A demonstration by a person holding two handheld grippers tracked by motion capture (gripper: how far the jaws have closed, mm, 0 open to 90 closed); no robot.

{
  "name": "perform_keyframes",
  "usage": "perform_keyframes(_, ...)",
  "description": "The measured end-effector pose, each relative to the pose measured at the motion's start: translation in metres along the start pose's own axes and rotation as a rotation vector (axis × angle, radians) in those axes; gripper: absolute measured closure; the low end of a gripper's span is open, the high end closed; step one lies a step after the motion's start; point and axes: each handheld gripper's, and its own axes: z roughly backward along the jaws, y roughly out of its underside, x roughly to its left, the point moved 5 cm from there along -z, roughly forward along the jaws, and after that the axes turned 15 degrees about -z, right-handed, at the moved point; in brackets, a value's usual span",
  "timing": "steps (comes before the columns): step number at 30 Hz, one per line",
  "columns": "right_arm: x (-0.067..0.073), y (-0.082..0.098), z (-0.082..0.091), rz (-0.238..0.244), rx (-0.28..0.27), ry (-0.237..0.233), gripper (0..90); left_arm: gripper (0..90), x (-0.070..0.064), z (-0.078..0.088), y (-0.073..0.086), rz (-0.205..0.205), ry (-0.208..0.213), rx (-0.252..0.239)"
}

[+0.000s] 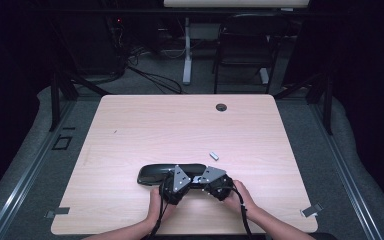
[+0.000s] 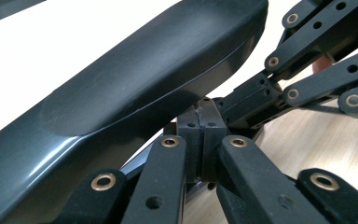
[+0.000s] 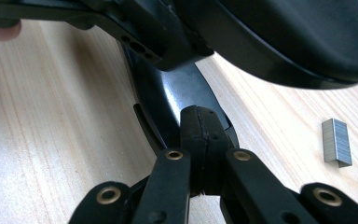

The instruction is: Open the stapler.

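High view: a black stapler is lying near the front of the wooden table, with the left gripper and right gripper meeting at its right end. A strip of staples is resting just beyond.

Left gripper view: its jaws are pressing together under the stapler's raised top arm, with nothing visibly clamped between them.

Right gripper view: its jaws are likewise standing closed against the lower base, the staples lying apart.

Risk: with neither gripper clamping it, the glossy arm is likely to spring shut or slide.
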Motion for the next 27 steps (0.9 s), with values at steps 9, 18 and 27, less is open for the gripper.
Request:
perform_keyframes(9, -0.001, 0.000, 0.000, -0.008, -0.004, -0.005, 90.0, 90.0, -0.003, -0.003, -0.003, -0.025, -0.022, 0.008)
perform_keyframes(18, -0.002, 0.001, 0.000, -0.017, -0.007, -0.019, 90.0, 90.0, -0.003, -0.002, -0.003, -0.010, -0.018, 0.006)
perform_keyframes(27, -0.003, 0.001, 0.000, -0.024, -0.018, -0.021, 90.0, 90.0, 0.024, 0.023, -0.032, -0.018, -0.145, -0.159)
